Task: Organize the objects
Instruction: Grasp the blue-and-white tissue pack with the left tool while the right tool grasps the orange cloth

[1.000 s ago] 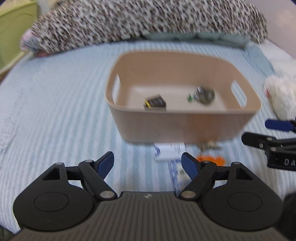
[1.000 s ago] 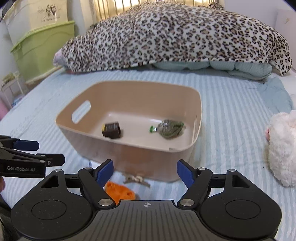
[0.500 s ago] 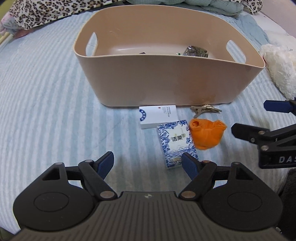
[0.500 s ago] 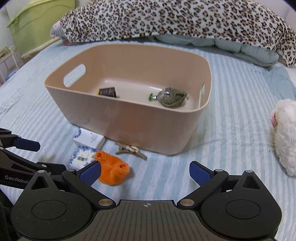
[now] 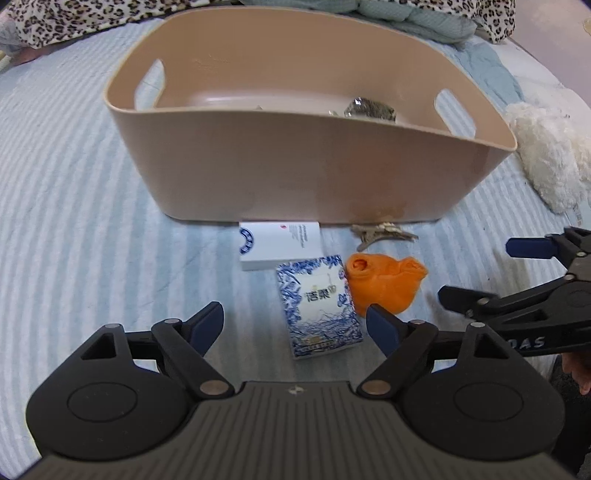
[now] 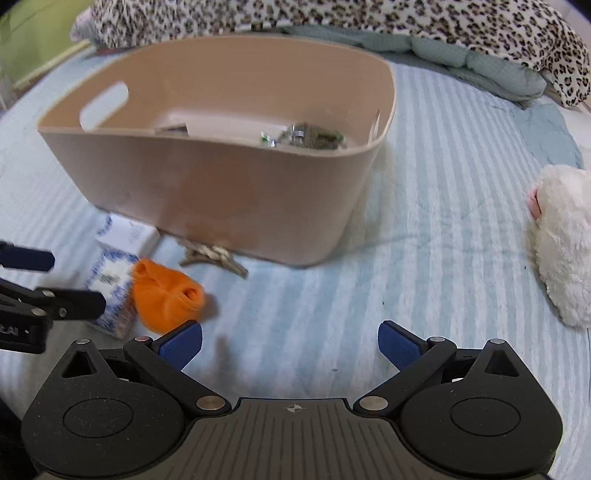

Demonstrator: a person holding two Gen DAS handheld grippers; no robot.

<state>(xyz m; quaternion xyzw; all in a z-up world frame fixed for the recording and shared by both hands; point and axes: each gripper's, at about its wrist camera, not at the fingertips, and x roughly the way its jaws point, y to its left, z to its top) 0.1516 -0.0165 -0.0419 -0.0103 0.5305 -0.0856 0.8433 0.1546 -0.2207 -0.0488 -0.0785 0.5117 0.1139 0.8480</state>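
Observation:
A beige bin (image 5: 314,173) (image 6: 207,188) stands on the striped bed and holds a grey-green packet (image 5: 369,108) (image 6: 310,136) and a small dark box (image 6: 171,129). In front of it lie a white box (image 5: 279,245) (image 6: 125,236), a blue-patterned tissue pack (image 5: 319,304) (image 6: 110,291), an orange cloth (image 5: 386,280) (image 6: 166,299) and a beige hair clip (image 5: 382,232) (image 6: 214,256). My left gripper (image 5: 295,325) is open, low over the tissue pack. My right gripper (image 6: 290,345) is open and empty, just right of the orange cloth.
A white plush toy (image 5: 550,155) (image 6: 565,243) lies to the right of the bin. A leopard-print blanket (image 6: 332,18) and a teal quilt (image 6: 461,51) are piled behind it. Striped bedding (image 6: 424,221) lies open between the bin and the toy.
Both grippers have dropped lower and moved closer to the items in front of the bin. The right gripper has opened wider. Nothing was taken hold of.

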